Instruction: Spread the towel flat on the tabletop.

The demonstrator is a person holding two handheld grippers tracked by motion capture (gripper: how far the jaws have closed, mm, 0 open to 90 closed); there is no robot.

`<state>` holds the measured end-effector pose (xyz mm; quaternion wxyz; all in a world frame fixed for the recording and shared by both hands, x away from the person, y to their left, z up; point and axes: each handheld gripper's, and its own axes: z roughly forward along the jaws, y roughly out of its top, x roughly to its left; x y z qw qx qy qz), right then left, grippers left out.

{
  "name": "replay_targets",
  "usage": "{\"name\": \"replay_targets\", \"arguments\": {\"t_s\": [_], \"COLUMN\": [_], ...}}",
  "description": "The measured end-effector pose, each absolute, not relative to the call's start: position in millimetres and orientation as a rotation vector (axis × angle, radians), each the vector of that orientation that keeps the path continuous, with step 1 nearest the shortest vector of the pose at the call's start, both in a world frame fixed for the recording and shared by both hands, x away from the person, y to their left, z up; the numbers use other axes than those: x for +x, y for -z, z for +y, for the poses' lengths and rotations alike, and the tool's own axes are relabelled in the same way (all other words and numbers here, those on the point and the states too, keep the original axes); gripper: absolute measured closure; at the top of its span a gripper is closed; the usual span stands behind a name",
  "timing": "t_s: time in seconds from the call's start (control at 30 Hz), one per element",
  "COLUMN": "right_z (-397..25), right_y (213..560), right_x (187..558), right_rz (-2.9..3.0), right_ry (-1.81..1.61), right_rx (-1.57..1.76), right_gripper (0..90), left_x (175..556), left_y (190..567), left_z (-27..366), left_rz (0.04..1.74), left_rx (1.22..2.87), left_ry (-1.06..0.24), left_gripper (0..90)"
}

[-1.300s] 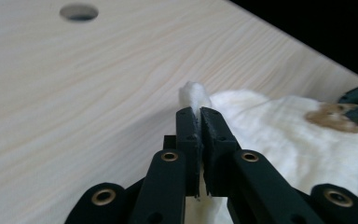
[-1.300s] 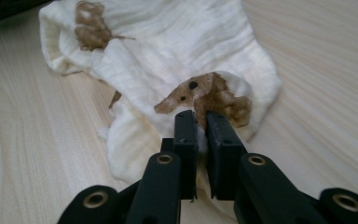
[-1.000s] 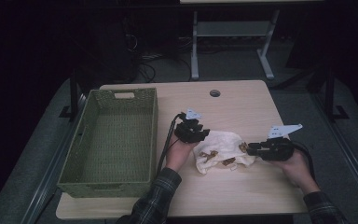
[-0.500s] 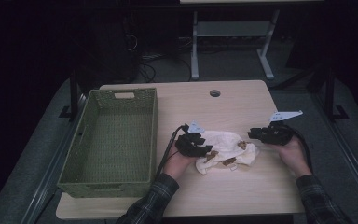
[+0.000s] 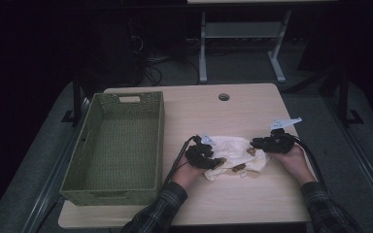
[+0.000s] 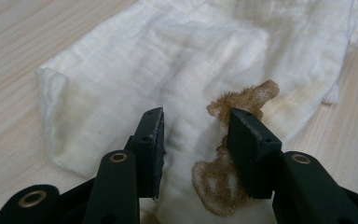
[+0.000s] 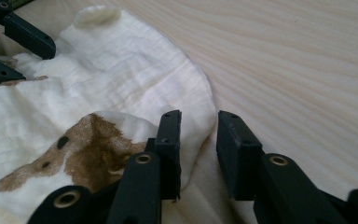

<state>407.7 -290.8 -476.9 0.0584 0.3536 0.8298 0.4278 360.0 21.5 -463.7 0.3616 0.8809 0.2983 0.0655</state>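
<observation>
Two grippers meet over one cream cloth on your pale wood-grain table, in a room so dim that little beyond the tabletop reads. Your left gripper sits on the cloth's left part, its jaws spread apart with fabric and a brown printed patch lying between them; whether the pads touch the weave cannot be told. Your right gripper stands at the cloth's right edge, jaws parted around the curved hem, one pad over the fabric and the other over bare wood. The cloth lies rumpled and flat on the table near its front edge, between your two hands, just to the right of a green woven basket that occupies the table's left side. A round cable hole marks the far middle of the tabletop. Beyond it, grey floor, tangled cables and the white legs of another table fade into darkness. Plaid sleeves enter from the near edge.
</observation>
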Motion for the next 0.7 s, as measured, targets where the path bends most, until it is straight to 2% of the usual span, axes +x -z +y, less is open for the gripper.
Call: {"name": "replay_targets", "arguments": {"t_s": [0.1,0.2,0.53,0.7], "right_z": [-288,-287,-302,-292], "right_y": [480,480,449,429], "right_x": [408,407,397,385], "right_rz": [2.535,2.545,2.440,2.453], "right_ry": [-1.282,-1.260,-1.335,-1.351], "right_rx": [1.078,1.063,1.025,0.943], "right_gripper": [76.7,87.5,89.2,89.3], "left_x": [360,360,361,361], "left_y": [464,465,465,466], "left_z": [21,21,21,21], "left_rz": [0.760,0.763,0.761,0.758], "left_rx": [2.282,2.277,2.270,2.270], "left_ry": [-0.179,-0.175,-0.167,-0.168], "left_gripper": [56.0,55.9,55.9,55.8]}}
